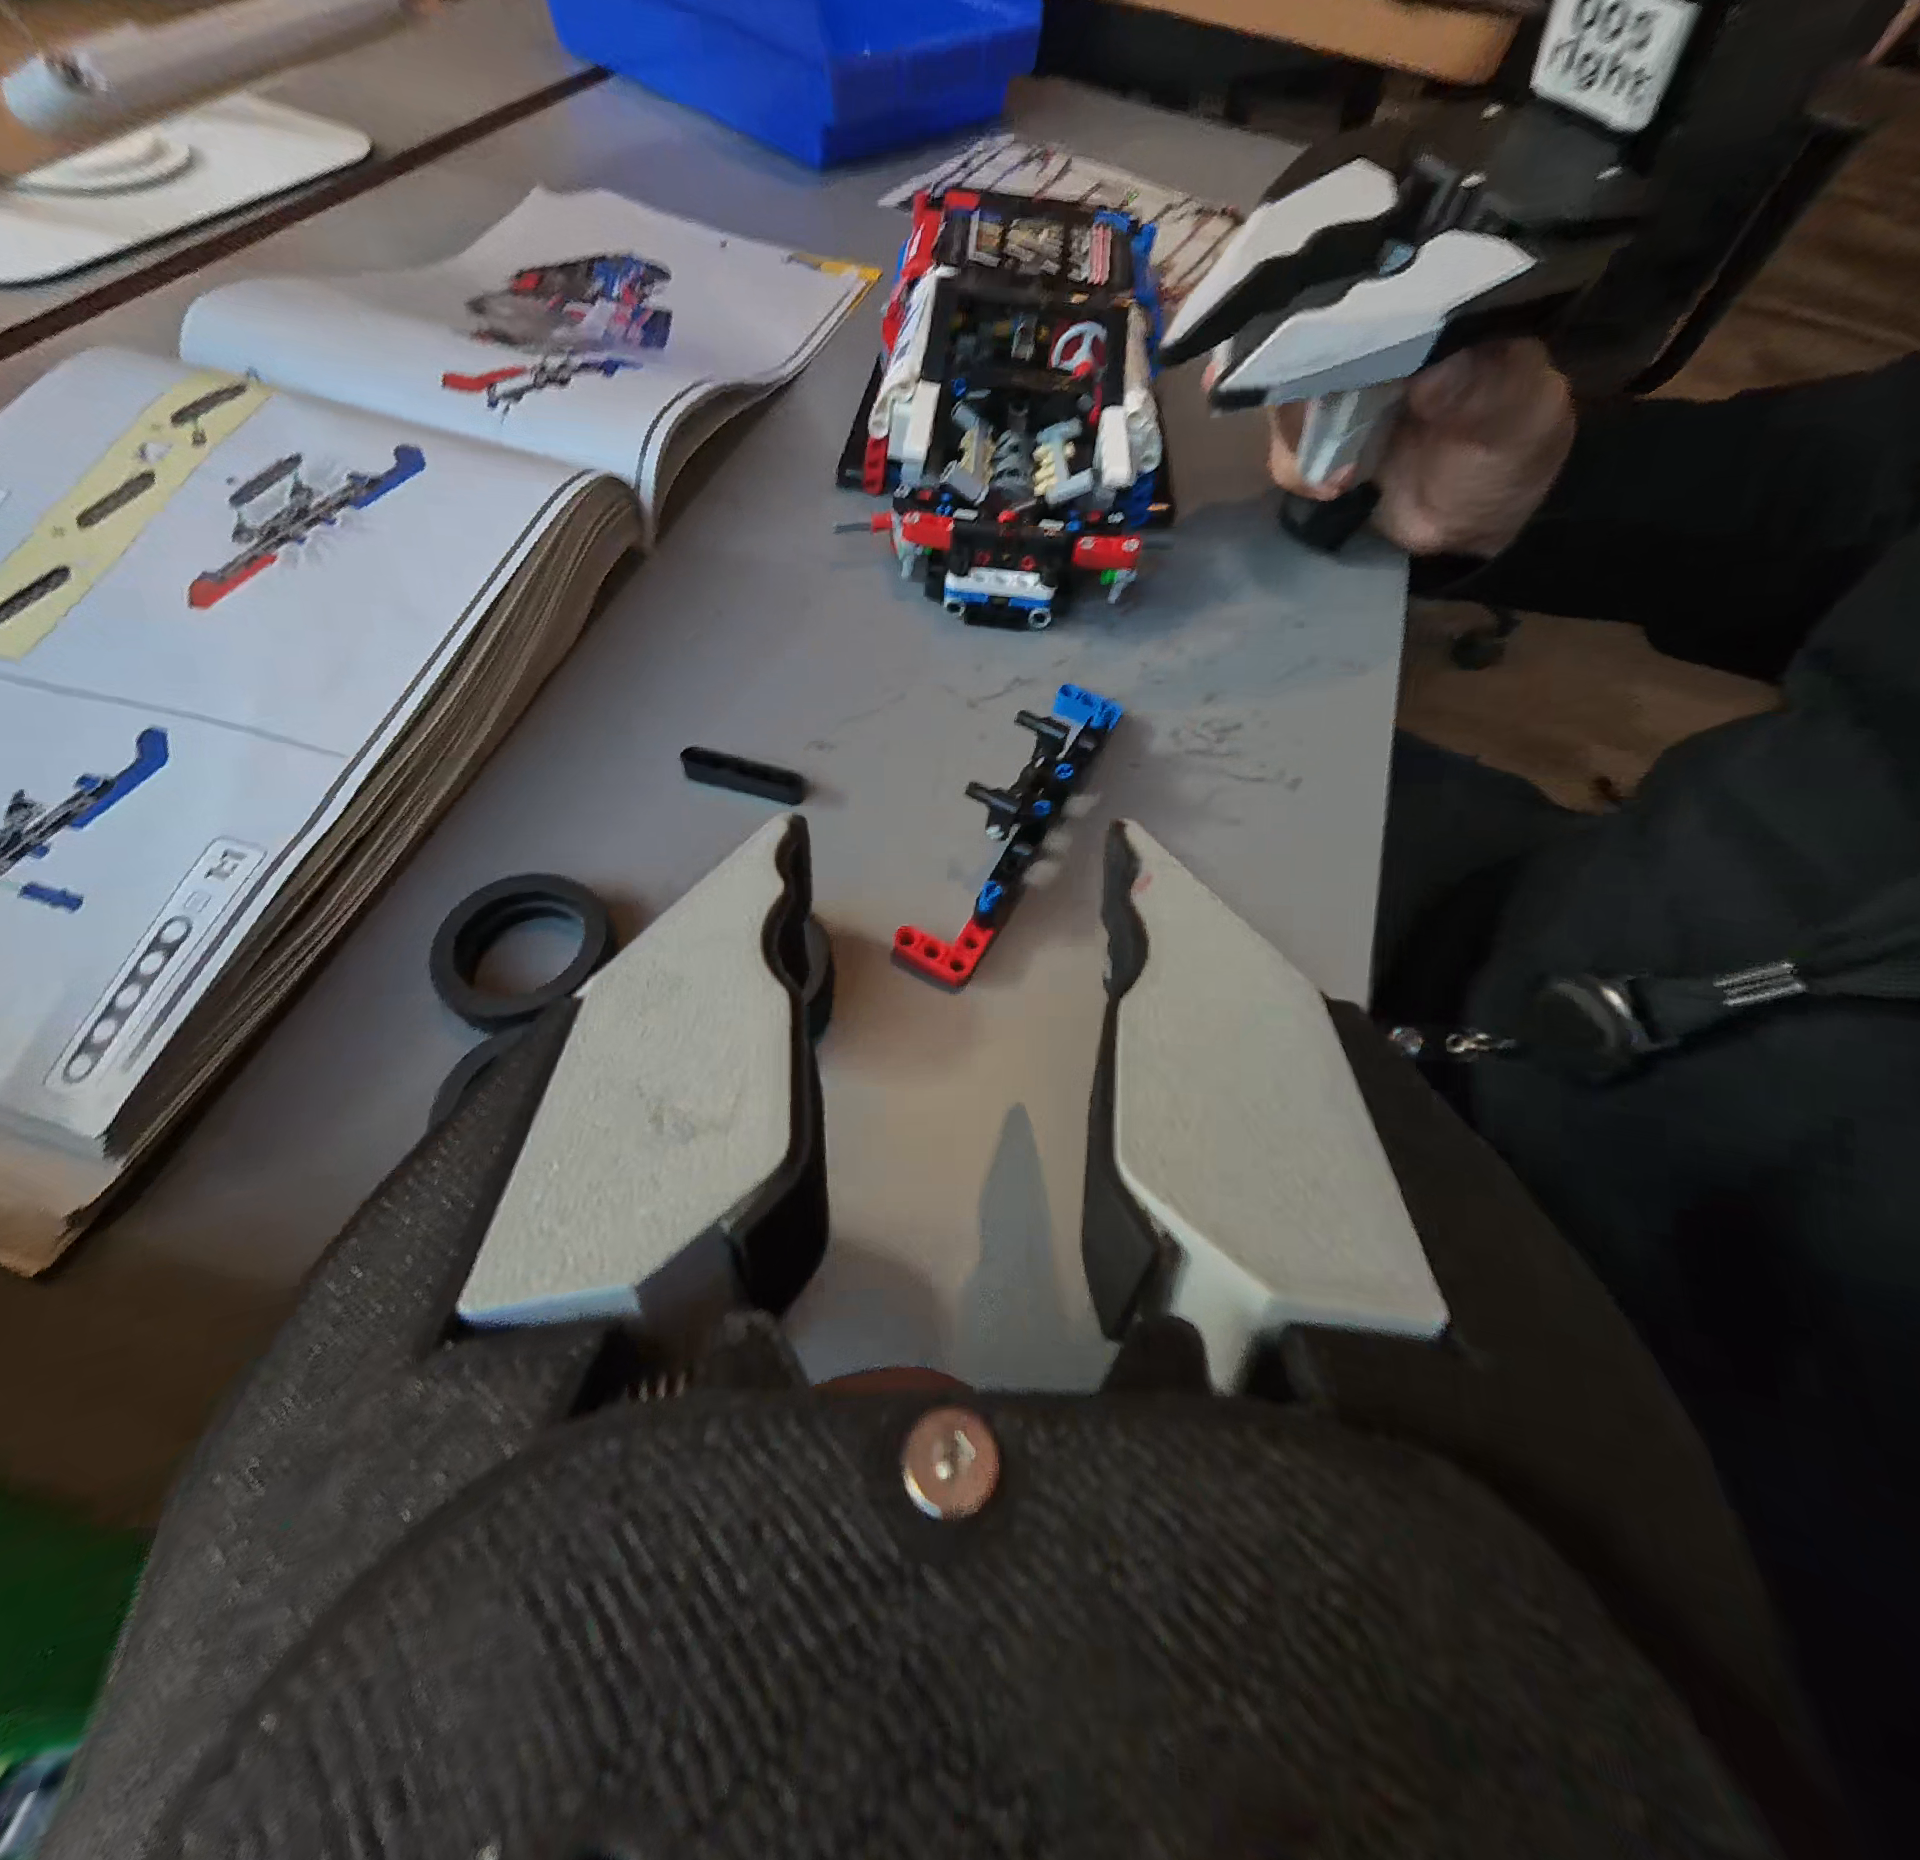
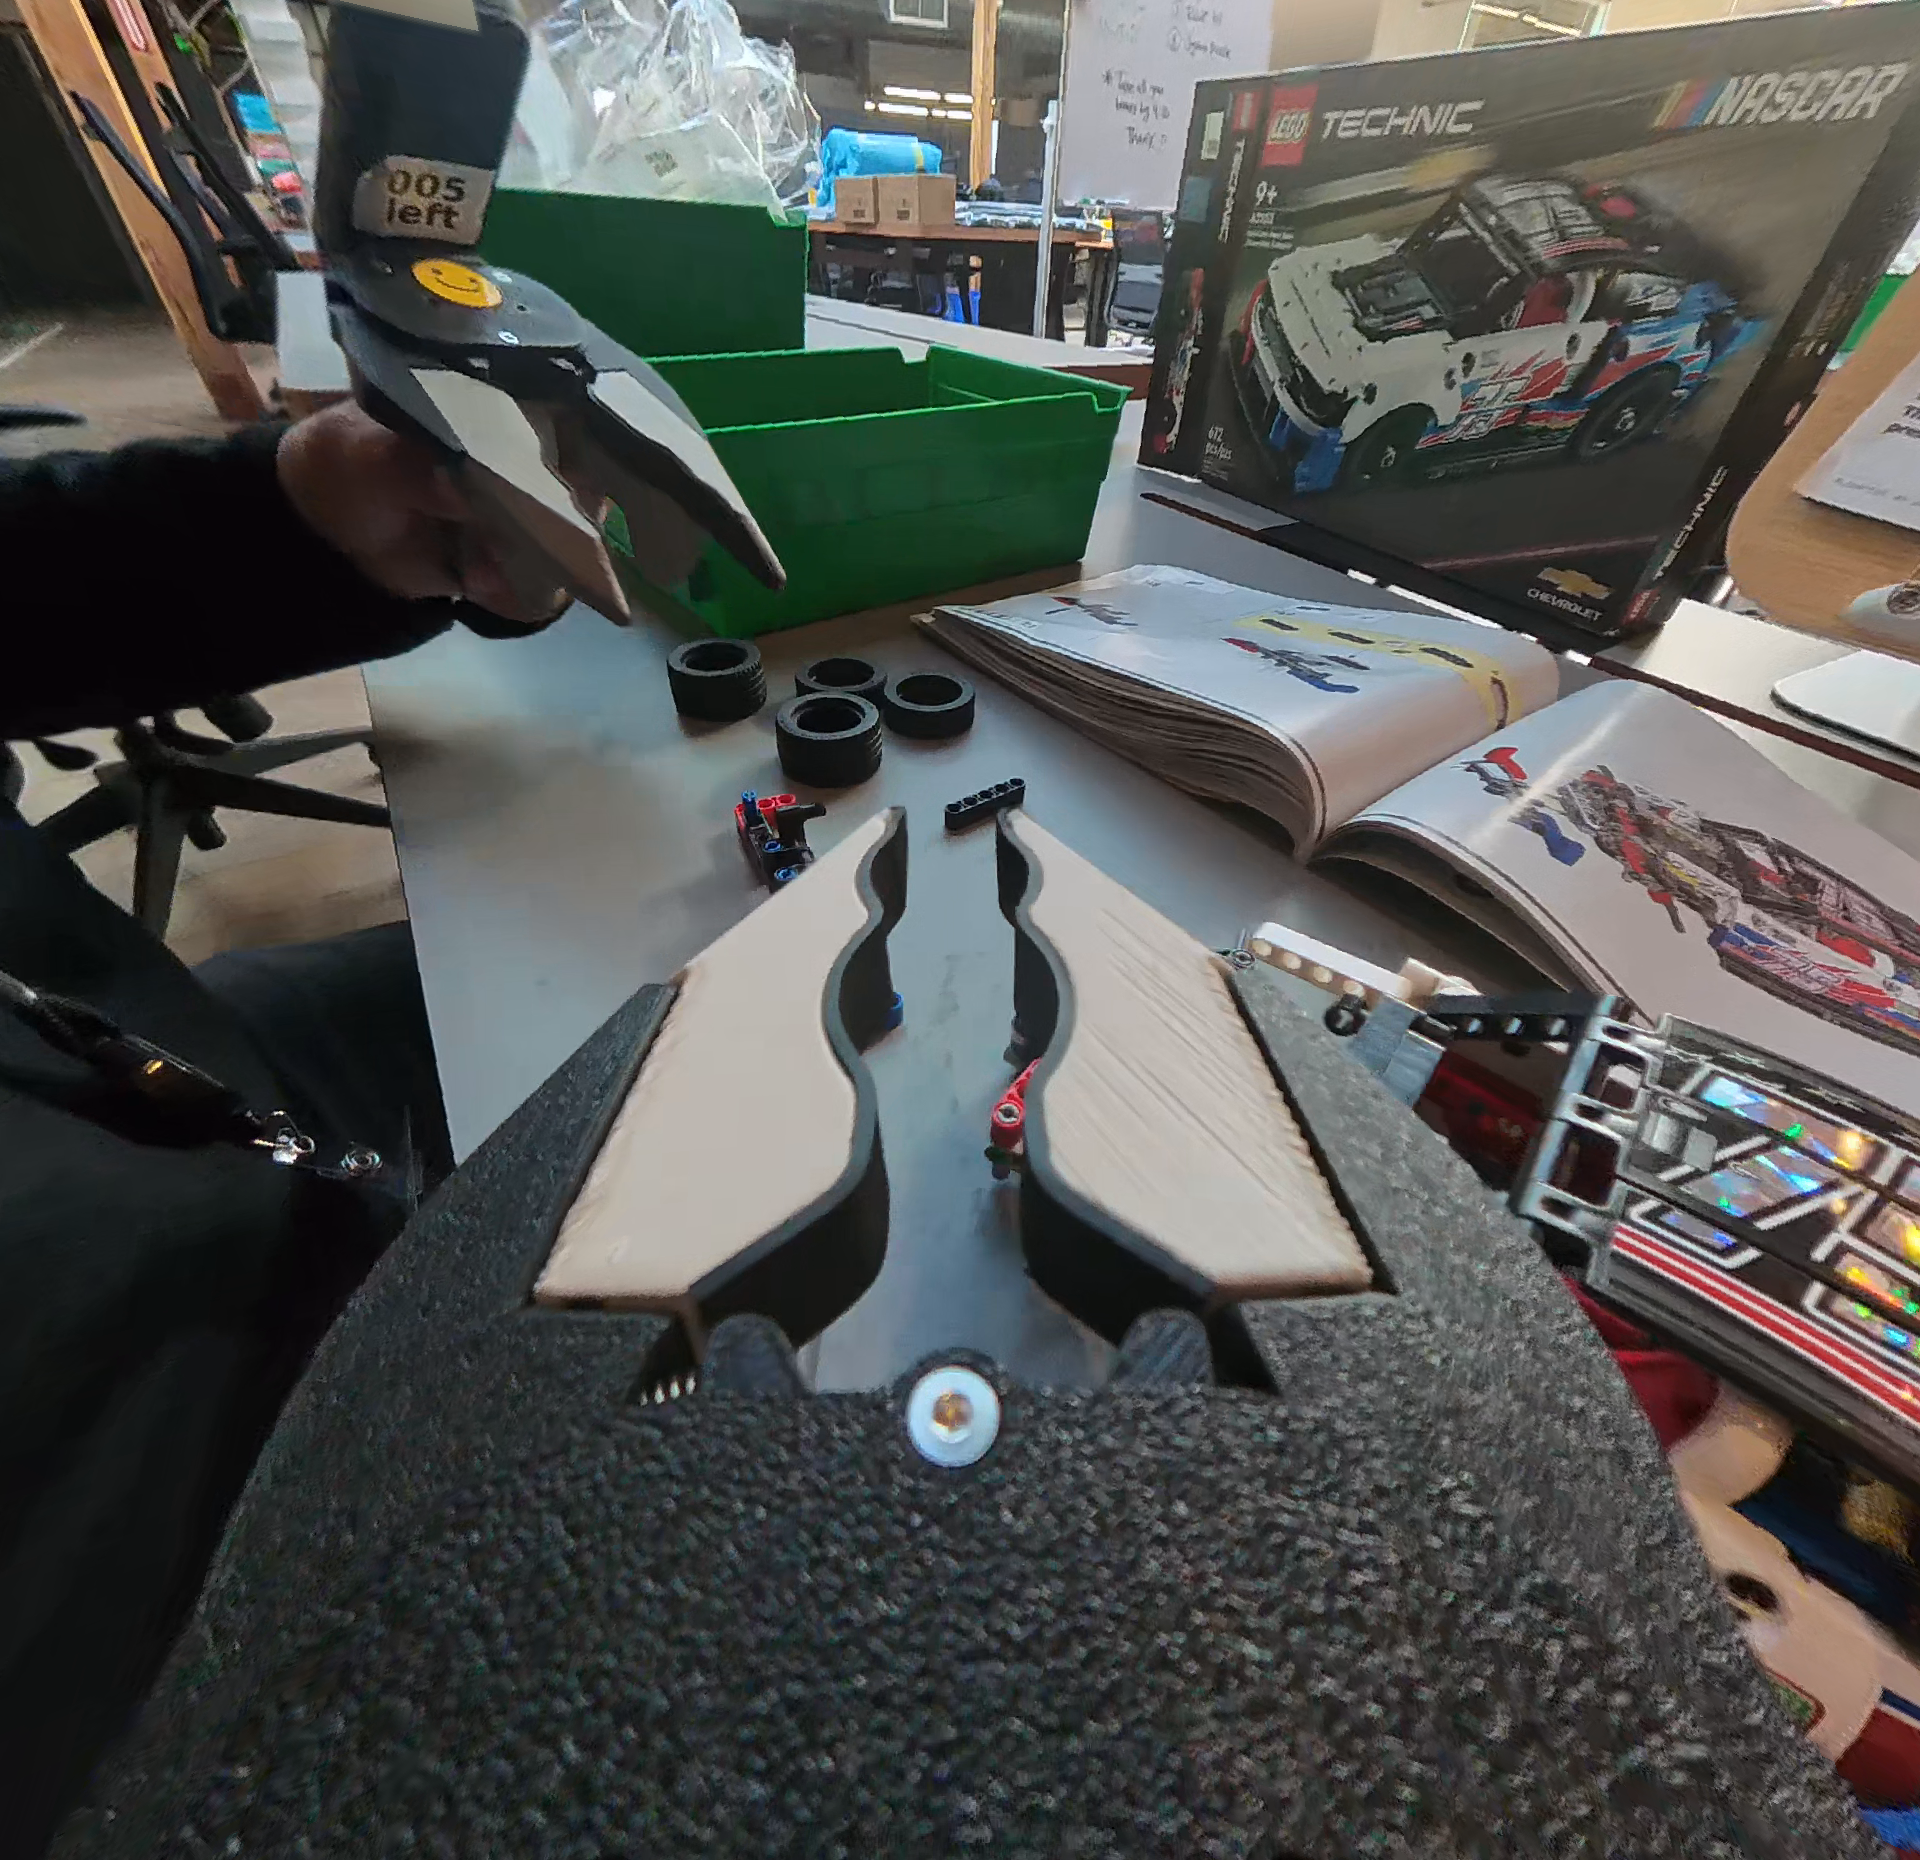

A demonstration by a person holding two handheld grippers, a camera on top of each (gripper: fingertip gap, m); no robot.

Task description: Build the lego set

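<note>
The part-built car model (image 1: pixel 1013 408) stands on the grey table (image 1: pixel 727 647); its rear shows at the right in the right wrist view (image 2: pixel 1714 1135). A small sub-assembly (image 1: pixel 1023 823), a black beam with blue and red ends, lies just beyond my left gripper (image 1: pixel 956 844), which is open, empty and above the table. It also shows in the right wrist view (image 2: pixel 774 834). A loose black beam (image 1: pixel 743 774) lies to its left. My right gripper (image 2: pixel 948 823) is slightly open and empty, held beside the car. The left gripper (image 2: pixel 698 597) shows raised at the left.
The open instruction book (image 1: pixel 312 563) covers the table's left. Several black tyres (image 2: pixel 828 738) lie near a green bin (image 2: pixel 883 460). The set's box (image 2: pixel 1538 304) stands behind the book. A blue bin (image 1: pixel 810 34) sits behind the car. The table edge (image 1: pixel 1392 771) runs down the right. The grippers' ends are close to 15 centimetres from one another.
</note>
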